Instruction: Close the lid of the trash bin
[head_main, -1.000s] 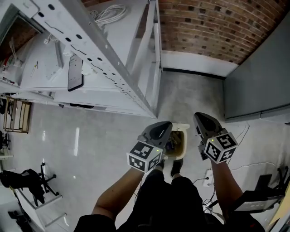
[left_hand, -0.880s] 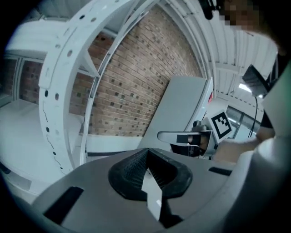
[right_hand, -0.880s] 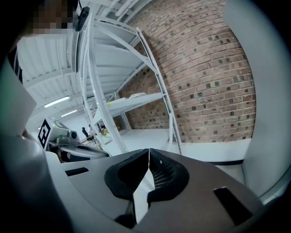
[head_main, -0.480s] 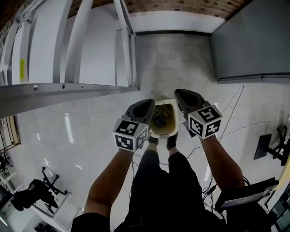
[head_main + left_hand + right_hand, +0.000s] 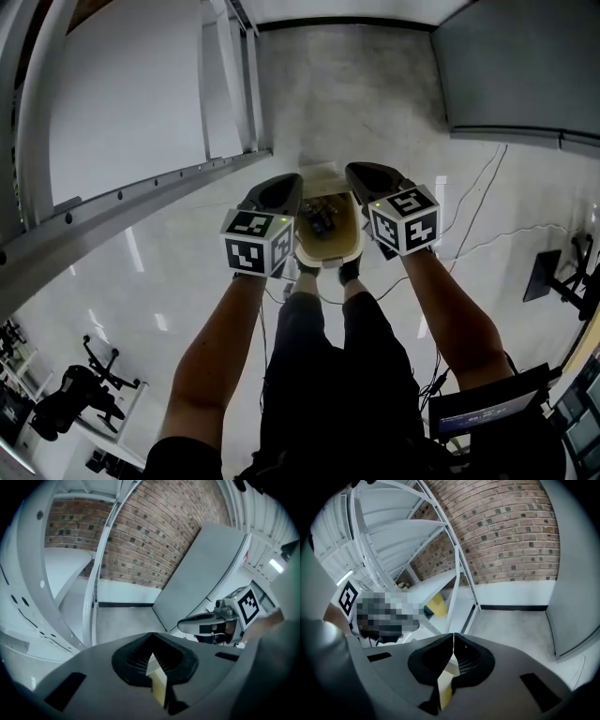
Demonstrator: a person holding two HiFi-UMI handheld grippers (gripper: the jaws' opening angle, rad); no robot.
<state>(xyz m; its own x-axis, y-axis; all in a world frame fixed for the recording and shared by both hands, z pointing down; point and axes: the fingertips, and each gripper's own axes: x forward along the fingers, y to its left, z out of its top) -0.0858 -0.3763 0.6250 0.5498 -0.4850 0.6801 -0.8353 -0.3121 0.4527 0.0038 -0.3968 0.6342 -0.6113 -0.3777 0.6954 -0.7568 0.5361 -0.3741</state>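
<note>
Head view: the trash bin (image 5: 330, 255) stands on the floor just ahead of the person's shoes, open, with dark rubbish showing inside. Its long axis runs straight away from the person. A pale flap at the far end appears to be the lid (image 5: 320, 175), standing raised; its hinge cannot be made out. The left gripper (image 5: 281, 190) hangs over the bin's left side and the right gripper (image 5: 371, 178) over its right side, so the bin lies between and below them. Neither gripper touches it. Both are about equally near, with the right tip reaching slightly further toward the far end. If the lid hinges there, the closing move has to reach forward past the opening and bring the flap back toward the person. Left gripper view: the left gripper (image 5: 151, 656) has its jaws closed tip to tip with nothing held; the right gripper (image 5: 206, 623) shows across the frame. Right gripper view: the right gripper (image 5: 453, 645) is likewise closed and empty, with a cream sliver below the tips, probably the bin.
</note>
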